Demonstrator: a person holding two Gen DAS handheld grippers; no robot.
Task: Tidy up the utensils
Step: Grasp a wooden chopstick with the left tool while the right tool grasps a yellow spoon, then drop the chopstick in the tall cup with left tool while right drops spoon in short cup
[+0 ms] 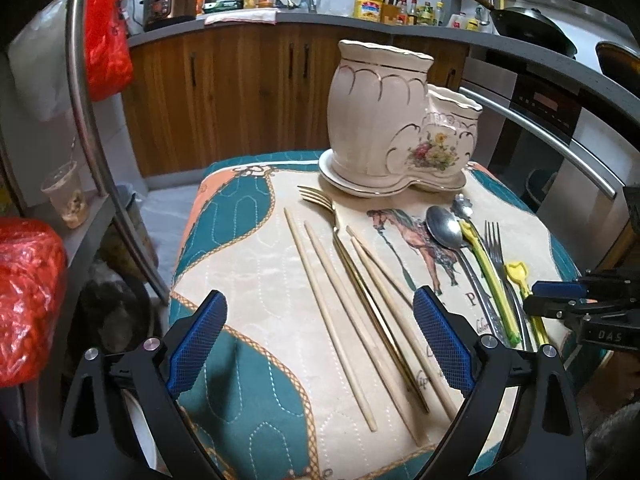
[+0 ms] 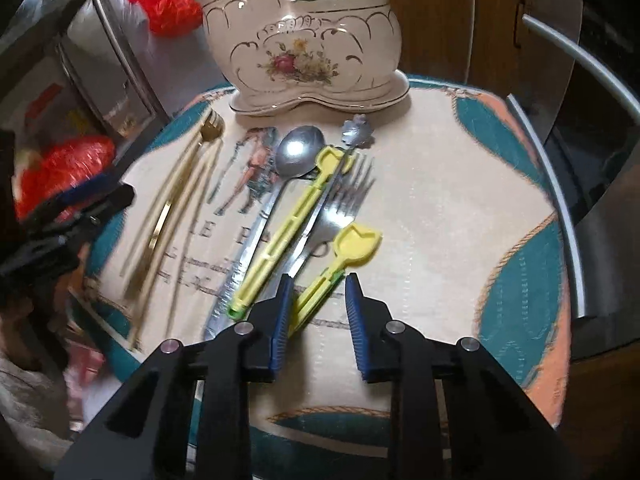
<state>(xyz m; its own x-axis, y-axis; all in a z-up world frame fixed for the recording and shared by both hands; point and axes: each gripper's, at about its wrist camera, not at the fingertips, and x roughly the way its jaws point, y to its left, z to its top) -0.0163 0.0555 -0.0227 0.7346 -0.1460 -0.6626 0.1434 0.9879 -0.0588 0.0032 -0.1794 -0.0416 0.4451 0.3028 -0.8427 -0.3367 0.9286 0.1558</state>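
A cream ceramic two-pot utensil holder (image 1: 384, 120) (image 2: 304, 40) stands at the far edge of a quilted mat (image 1: 248, 280) (image 2: 440, 200). Wooden chopsticks (image 1: 332, 320) (image 2: 160, 216) and a gold fork (image 1: 360, 272) lie on the left. A steel spoon (image 1: 444, 228) (image 2: 296, 156), a steel fork (image 1: 494, 244) (image 2: 344, 200) and two yellow plastic utensils (image 1: 488, 276) (image 2: 352, 248) lie on the right. My left gripper (image 1: 320, 344) is open above the chopsticks' near ends. My right gripper (image 2: 316, 308) is open, its fingers on either side of the short yellow utensil's handle.
A kitchen counter (image 1: 320, 20) with a cooker, bottles and a wok runs behind. Red plastic bags (image 1: 28, 296) hang and sit at the left beside a metal rail. An oven with a handle bar (image 1: 540, 136) is at the right.
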